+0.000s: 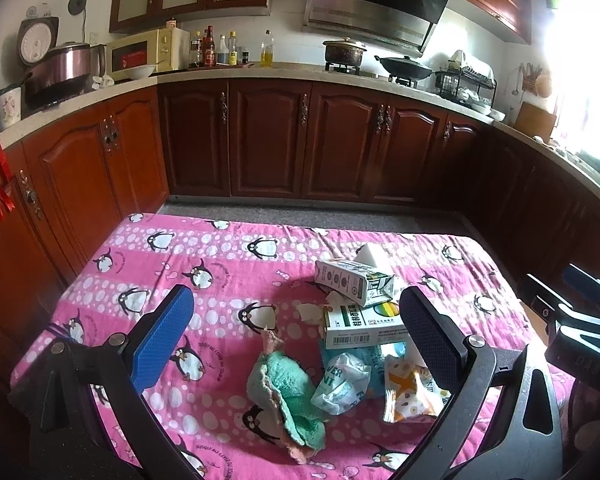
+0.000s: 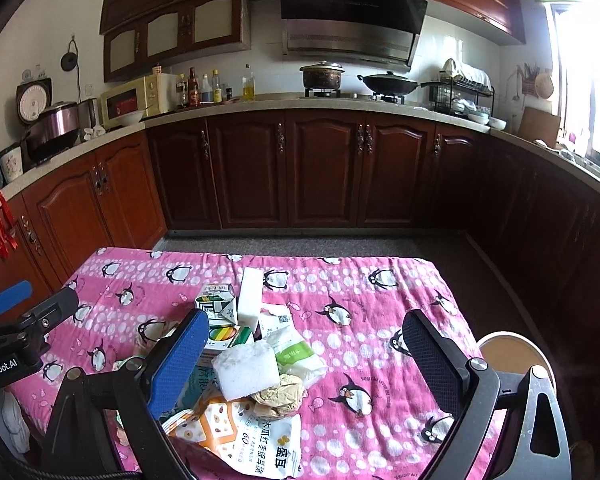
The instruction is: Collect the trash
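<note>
**Inspector:** Nearest the right lens?

**Assistant:** An orange-and-white printed snack packet, flat on the pink penguin-print cloth, close under the right gripper. Its jaws stand wide apart, holding nothing.

**Inspector:** The rest of the trash?

**Assistant:** One heap. A crumpled brown paper wad lies on the packet's far edge, touching a white foam block. Beyond that, a white-and-green plastic pouch, a white rectangular slab and a small green-and-white drink carton. The heap lies between the right fingers, towards the blue-padded one.

**Inspector:** The left side?

**Assistant:** The left gripper is likewise spread wide and empty. Between its fingers lies a crumpled teal towel with a pink edge, just beside a clear plastic wrapper with green lettering. A white-and-green cardboard box sits behind, the drink carton resting on it. The packet lies against the right-hand finger.

**Inspector:** Surroundings?

**Assistant:** Dark wooden kitchen cabinets beyond the table.
</note>
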`<state>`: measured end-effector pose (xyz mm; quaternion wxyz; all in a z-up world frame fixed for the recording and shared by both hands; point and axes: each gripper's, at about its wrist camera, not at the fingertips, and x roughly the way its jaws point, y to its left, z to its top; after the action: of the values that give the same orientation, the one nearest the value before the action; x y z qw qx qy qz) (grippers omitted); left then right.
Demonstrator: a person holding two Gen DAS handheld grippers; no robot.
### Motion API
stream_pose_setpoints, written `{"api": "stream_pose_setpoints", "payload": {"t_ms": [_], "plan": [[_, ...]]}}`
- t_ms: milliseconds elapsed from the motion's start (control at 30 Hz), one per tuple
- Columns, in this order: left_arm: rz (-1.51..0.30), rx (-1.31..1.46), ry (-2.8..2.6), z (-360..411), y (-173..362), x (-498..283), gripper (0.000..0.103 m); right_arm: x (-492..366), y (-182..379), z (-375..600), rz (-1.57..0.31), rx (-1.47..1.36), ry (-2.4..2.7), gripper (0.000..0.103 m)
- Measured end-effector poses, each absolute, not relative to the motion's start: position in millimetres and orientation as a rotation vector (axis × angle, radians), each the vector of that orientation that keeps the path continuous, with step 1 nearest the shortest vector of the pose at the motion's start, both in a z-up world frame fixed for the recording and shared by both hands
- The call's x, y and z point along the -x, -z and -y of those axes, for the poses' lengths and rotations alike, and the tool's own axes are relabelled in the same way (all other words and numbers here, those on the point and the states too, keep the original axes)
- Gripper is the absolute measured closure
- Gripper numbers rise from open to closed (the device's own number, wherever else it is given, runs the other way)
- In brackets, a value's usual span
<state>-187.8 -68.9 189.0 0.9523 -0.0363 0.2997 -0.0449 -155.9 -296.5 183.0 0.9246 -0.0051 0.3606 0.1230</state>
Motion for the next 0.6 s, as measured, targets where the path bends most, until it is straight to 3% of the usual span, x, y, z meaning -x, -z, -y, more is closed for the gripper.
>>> {"api": "stream_pose_setpoints", "payload": {"t_ms": [600], "plan": [[-0.691, 0.087, 0.071, 55.6, -171.5, 160.6, 0.001, 138.5, -165.9, 293.8, -0.773, 0.032, -0.286, 0.007]]}}
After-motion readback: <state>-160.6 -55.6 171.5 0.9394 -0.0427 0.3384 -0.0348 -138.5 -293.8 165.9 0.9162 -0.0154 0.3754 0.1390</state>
